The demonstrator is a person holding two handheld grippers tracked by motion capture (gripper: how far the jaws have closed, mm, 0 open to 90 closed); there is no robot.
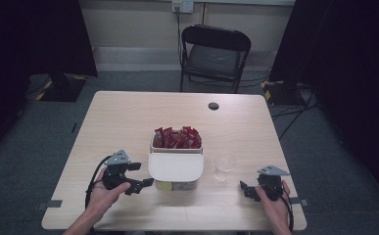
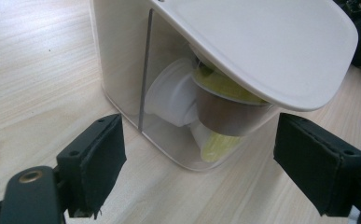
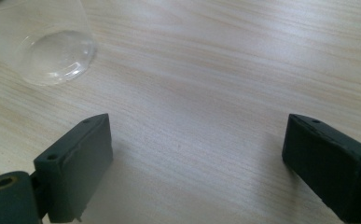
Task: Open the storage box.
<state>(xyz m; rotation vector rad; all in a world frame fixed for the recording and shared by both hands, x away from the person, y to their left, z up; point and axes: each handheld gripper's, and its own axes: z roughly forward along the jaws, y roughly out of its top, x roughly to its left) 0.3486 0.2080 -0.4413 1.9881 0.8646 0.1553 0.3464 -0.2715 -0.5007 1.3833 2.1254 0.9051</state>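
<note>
Both claws spread: left claw (image 2: 197, 163) faces glossy cream container (image 2: 122, 60); right claw (image 3: 197, 163) near clear plastic cup (image 3: 52, 46)

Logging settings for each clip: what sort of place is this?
Probably a lab or recording room, not a home: a plain wooden table on grey carpet, black curtains at both sides, a folding chair by the wall, and cables on the floor.

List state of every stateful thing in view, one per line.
Cream plastic two-compartment box: upright, near half covered.
White rounded lid: tilted over the near compartment, not seated flat.
Red sachets: standing packed in the far, uncovered compartment.
Capsule cups: lying jumbled under the lid.
Clear plastic cup: upright, looks empty.
Left gripper: open, beside the box.
Right gripper: open, holding nothing.
</note>
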